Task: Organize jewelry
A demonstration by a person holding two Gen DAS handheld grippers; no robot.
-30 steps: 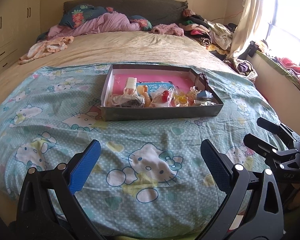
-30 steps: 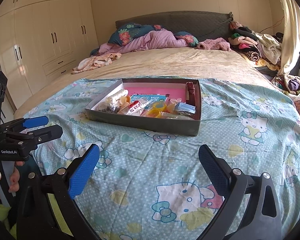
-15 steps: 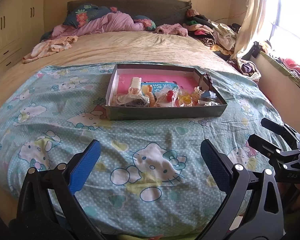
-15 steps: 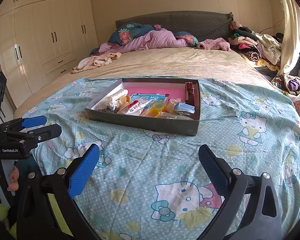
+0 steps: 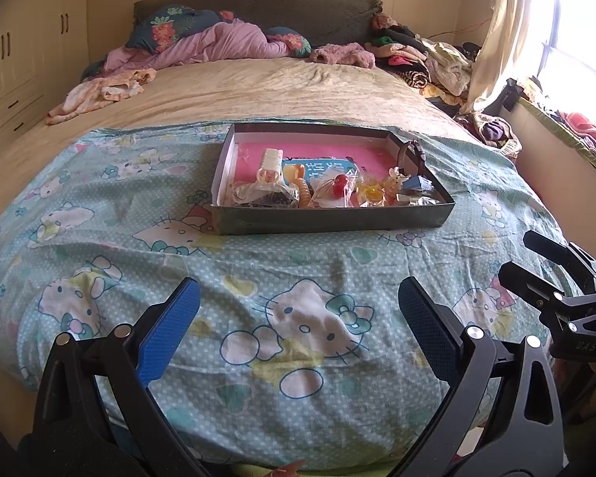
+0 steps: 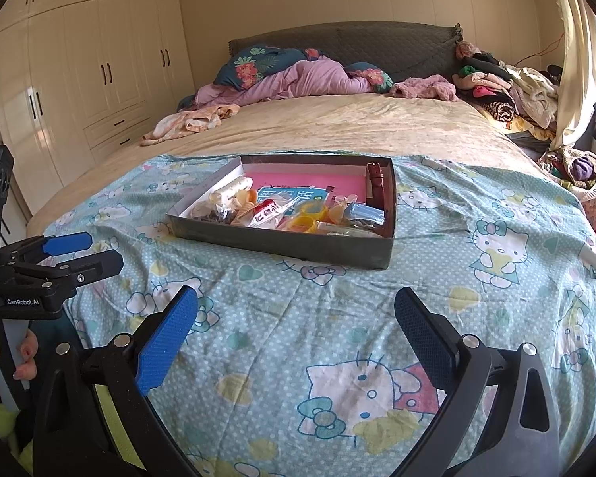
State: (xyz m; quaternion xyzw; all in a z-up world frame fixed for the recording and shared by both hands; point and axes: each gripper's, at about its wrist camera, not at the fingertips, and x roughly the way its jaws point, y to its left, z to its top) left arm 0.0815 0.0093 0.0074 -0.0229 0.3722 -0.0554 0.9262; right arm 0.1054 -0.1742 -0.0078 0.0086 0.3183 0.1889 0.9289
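Observation:
A shallow grey box with a pink floor rests on the cartoon-cat bedsheet and holds several small jewelry pieces in clear bags. A brown strap leans against its right wall. My left gripper hovers open over the sheet, well short of the box, nothing between its blue pads. My right gripper is likewise open and empty, nearer the box's right corner. Each gripper shows in the other's view: the right gripper at the edge, the left gripper held by a hand.
The bed's far half carries a beige blanket, pillows and a purple quilt, with piled clothes at the right. A white wardrobe stands left, a curtained window right.
The left gripper has drifted left and slightly back, so the box sits further right in its view. The right gripper has hardly moved. Both stayed open.

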